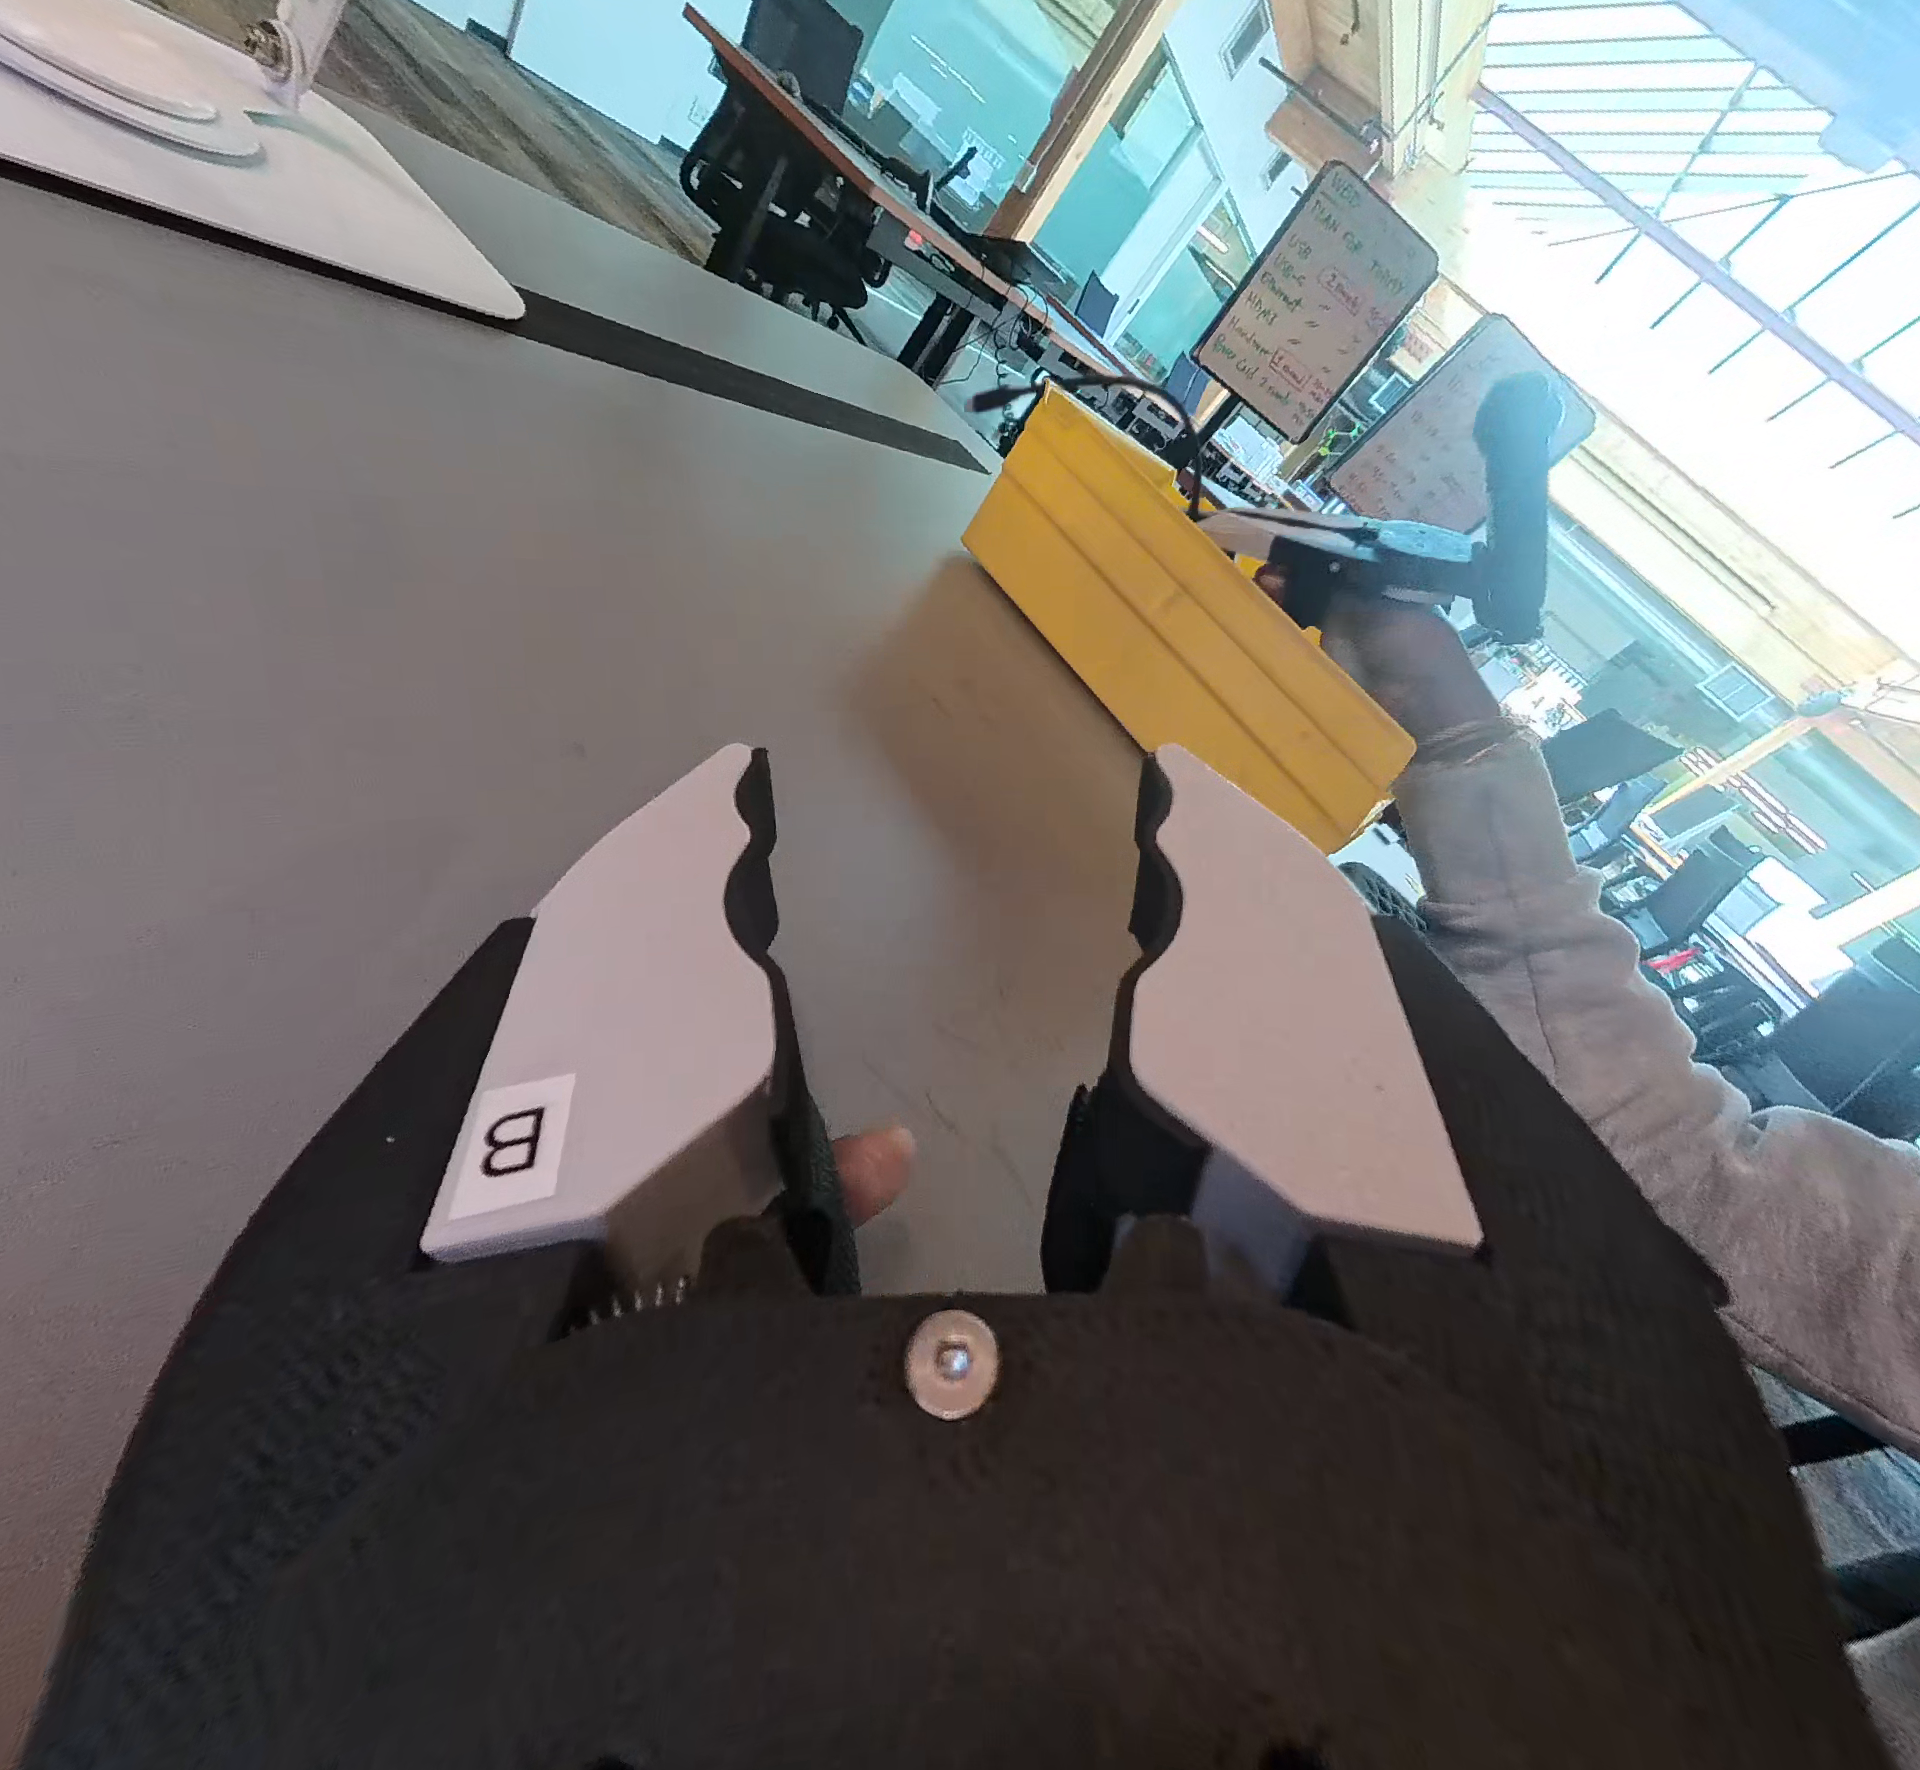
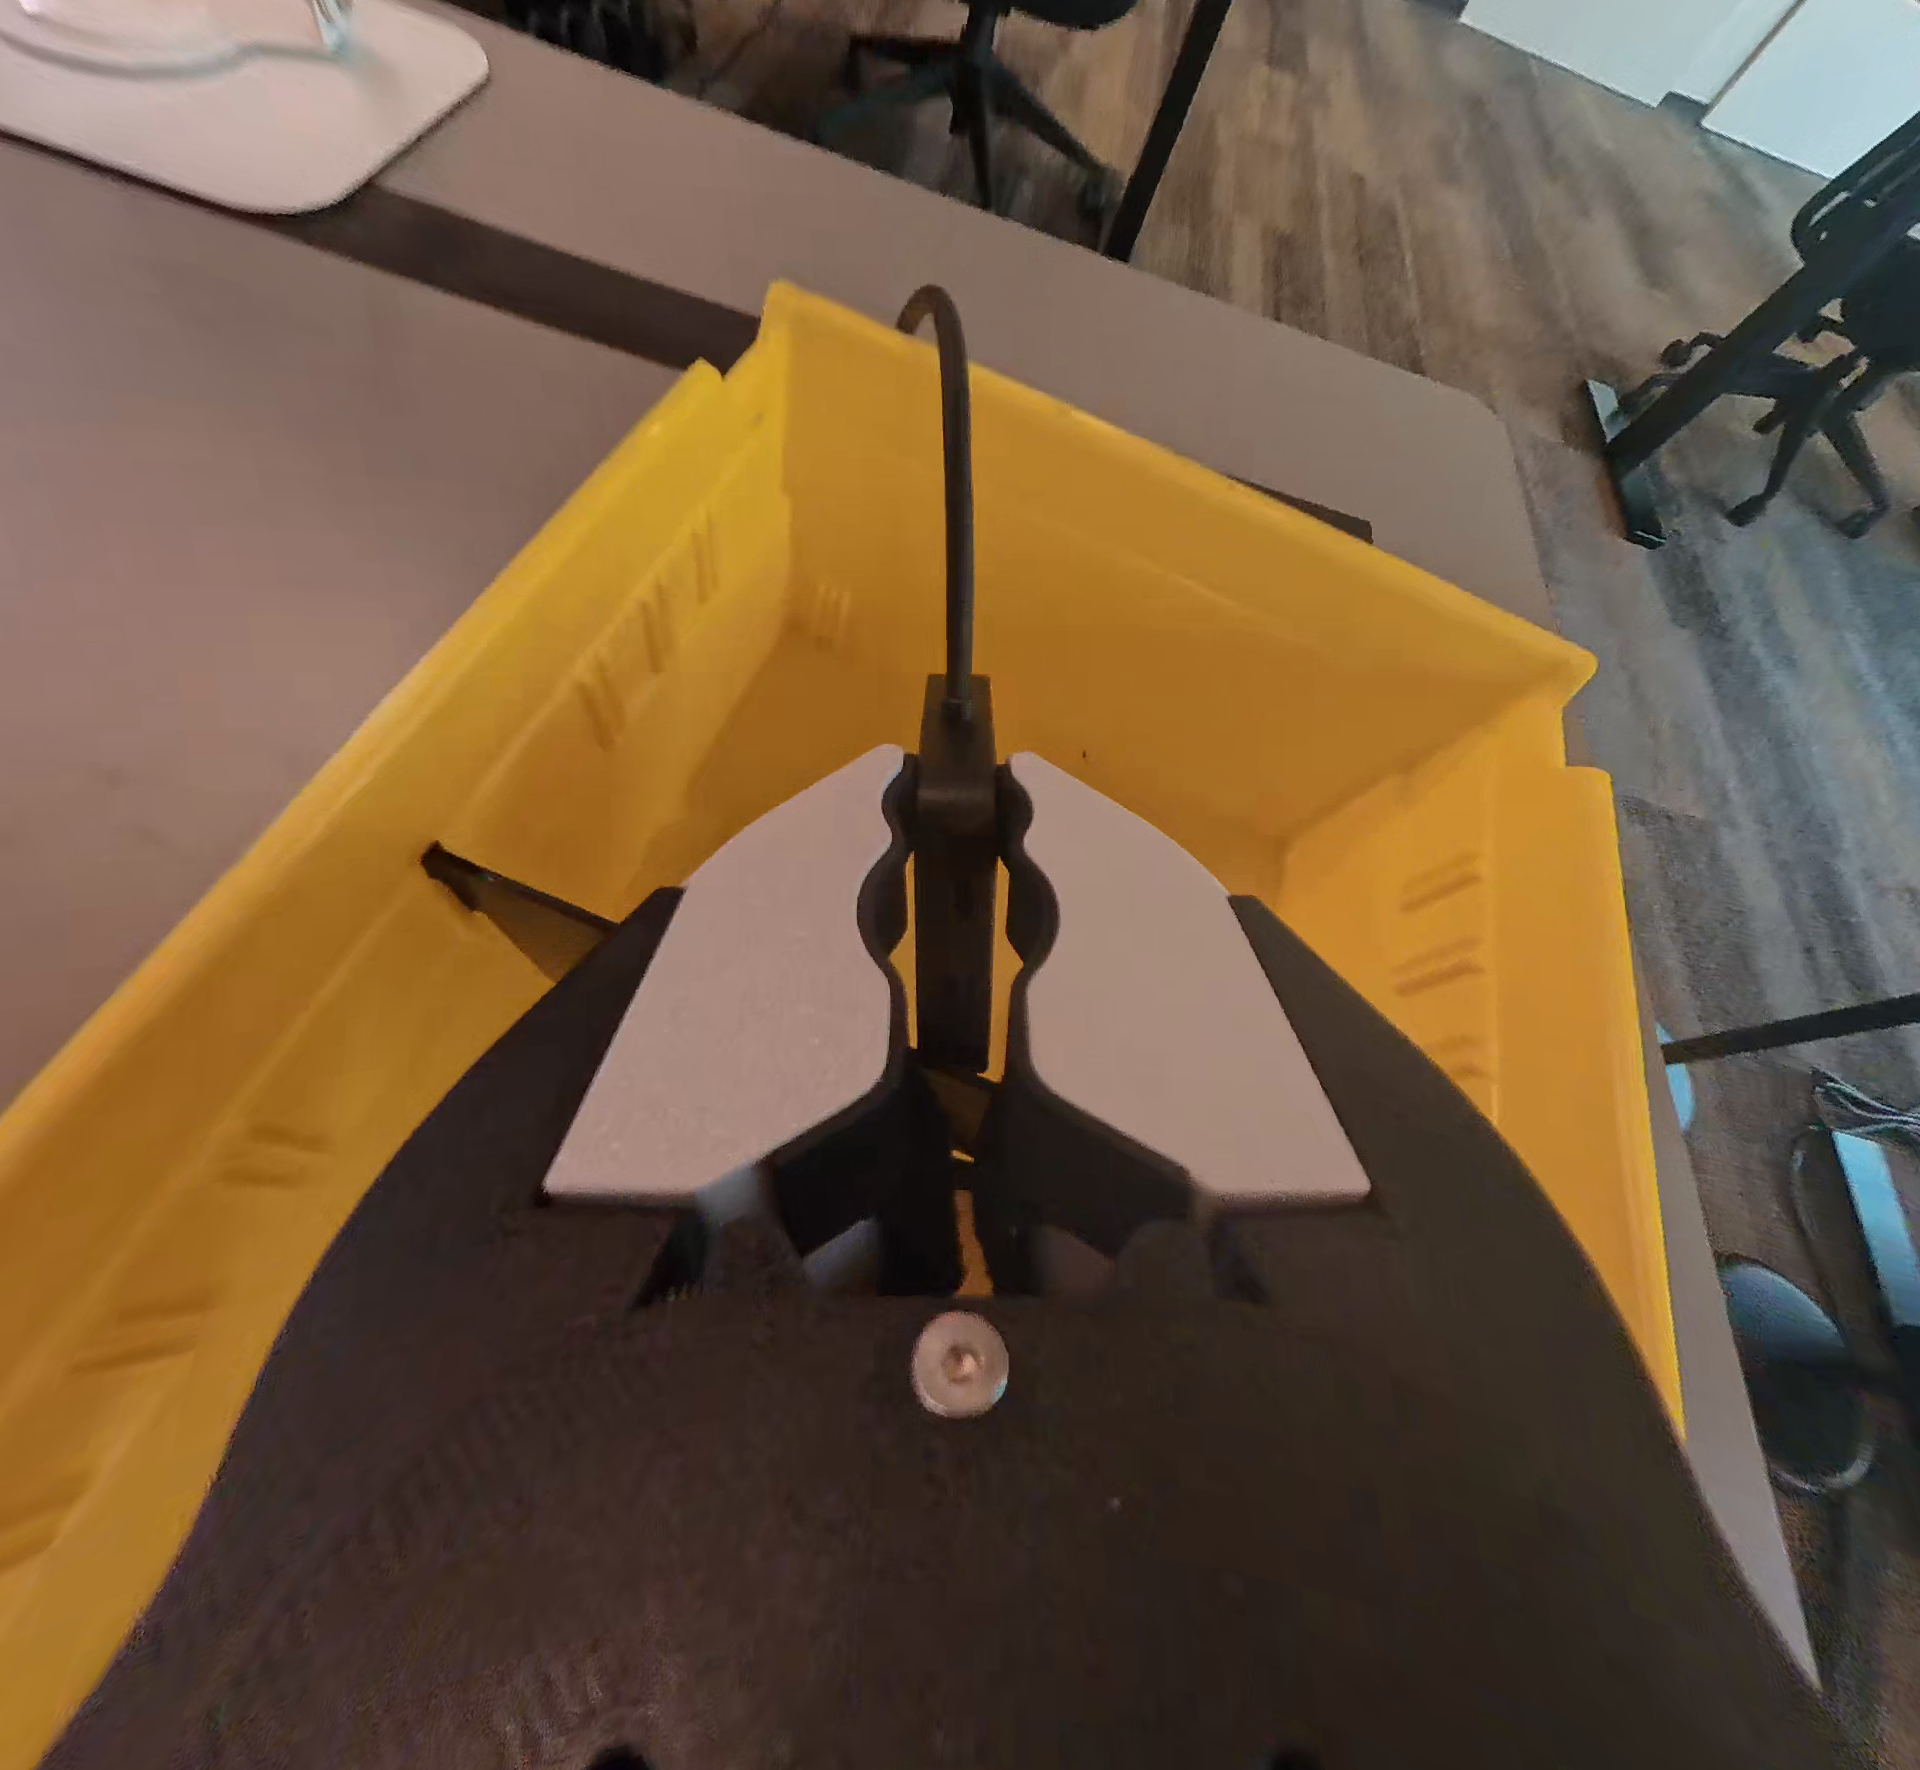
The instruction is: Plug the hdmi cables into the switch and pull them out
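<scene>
My right gripper (image 2: pixel 956 770) is shut on a thin black connector body (image 2: pixel 954 723), held edge-on inside a yellow bin (image 2: pixel 1143 598). A black cable (image 2: pixel 961 473) leaves its far end and arches over the bin's far rim. I cannot tell whether this body is a plug or the switch. My left gripper (image 1: pixel 951 775) is open and empty above the grey table (image 1: pixel 416 681), left of the bin (image 1: pixel 1174 640). In the left wrist view the right gripper (image 1: pixel 1351 546) shows over the bin with the cable (image 1: pixel 1179 437) looping up beside it.
A white lamp base (image 1: pixel 260 193) stands at the table's far left; it also shows in the right wrist view (image 2: pixel 208 110). A dark flat piece (image 2: pixel 509 899) lies at the bin's left wall. A grey-sleeved arm (image 1: pixel 1558 972) reaches in from the right. Chairs and desks stand beyond the table.
</scene>
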Demonstrator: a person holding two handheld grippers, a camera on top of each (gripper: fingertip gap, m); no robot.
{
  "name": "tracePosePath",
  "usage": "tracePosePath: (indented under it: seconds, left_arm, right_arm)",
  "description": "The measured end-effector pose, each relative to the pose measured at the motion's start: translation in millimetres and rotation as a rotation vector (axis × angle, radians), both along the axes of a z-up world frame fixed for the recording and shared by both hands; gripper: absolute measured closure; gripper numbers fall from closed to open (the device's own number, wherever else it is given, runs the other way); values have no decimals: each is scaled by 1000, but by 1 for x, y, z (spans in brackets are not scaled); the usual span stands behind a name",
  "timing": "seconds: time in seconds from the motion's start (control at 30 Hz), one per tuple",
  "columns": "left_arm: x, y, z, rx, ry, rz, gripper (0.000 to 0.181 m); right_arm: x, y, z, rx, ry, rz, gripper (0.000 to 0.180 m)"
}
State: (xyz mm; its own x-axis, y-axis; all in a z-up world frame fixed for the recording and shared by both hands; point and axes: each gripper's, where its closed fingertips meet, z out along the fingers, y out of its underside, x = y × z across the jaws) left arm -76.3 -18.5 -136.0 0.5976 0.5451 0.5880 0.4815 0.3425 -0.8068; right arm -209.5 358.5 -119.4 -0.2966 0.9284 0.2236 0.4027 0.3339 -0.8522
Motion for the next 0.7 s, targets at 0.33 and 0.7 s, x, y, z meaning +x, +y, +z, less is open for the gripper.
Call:
tracePosePath:
  seconds: [0.33, 0.7]
  left_arm:
    - [2, 2, -2, -7, -15, -18, 115]
    - [2, 3, -5, -7, -37, -31, 115]
  right_arm:
    - [-3, -3, -6, 80, 10, 20, 153]
    - [-16, -7, 41, 26, 215, 56, 144]
